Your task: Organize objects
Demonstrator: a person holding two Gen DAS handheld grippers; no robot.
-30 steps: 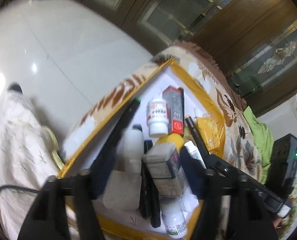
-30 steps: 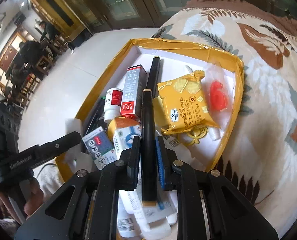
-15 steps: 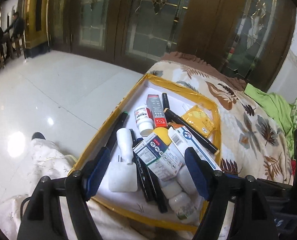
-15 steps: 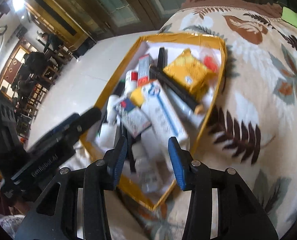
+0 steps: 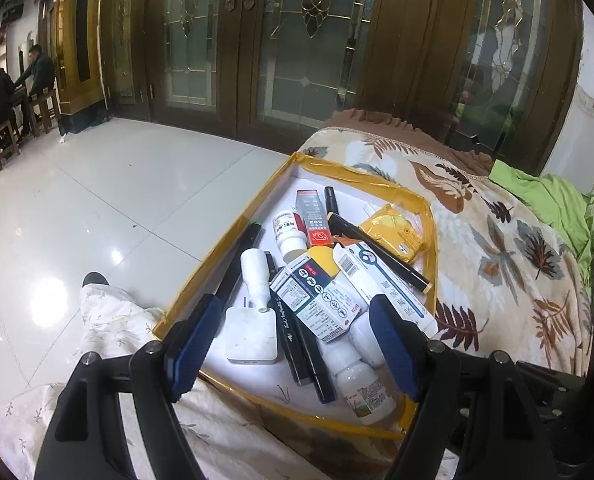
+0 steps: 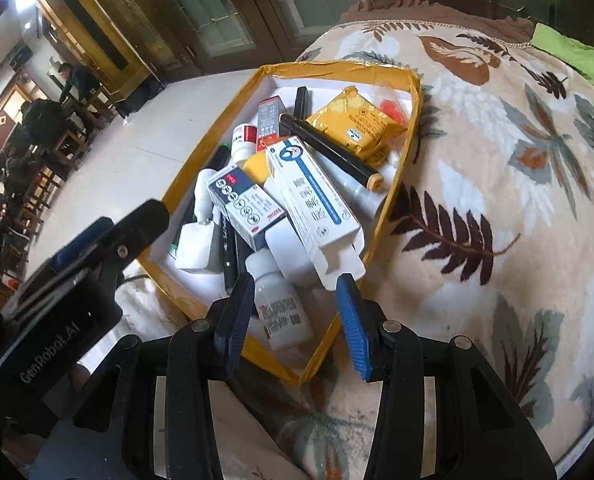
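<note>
Now both grippers hover empty over the crowded tray (image 5: 233,244); left gripper (image 5: 293,344) jaws wide; right gripper (image 6: 295,324) jaws parted.

1. The bed (image 6: 497,184) carries everything, covered by a cream blanket (image 5: 497,256) printed with brown and grey leaves.
2. A shallow yellow-taped tray (image 6: 397,184) lies directly on the blanket at the bed's edge beside the tiled floor (image 5: 117,200), filled with boxes, bottles and pens.
3. A green cloth (image 5: 545,192) lies on the bed towards its far corner, well apart from the tray.
</note>
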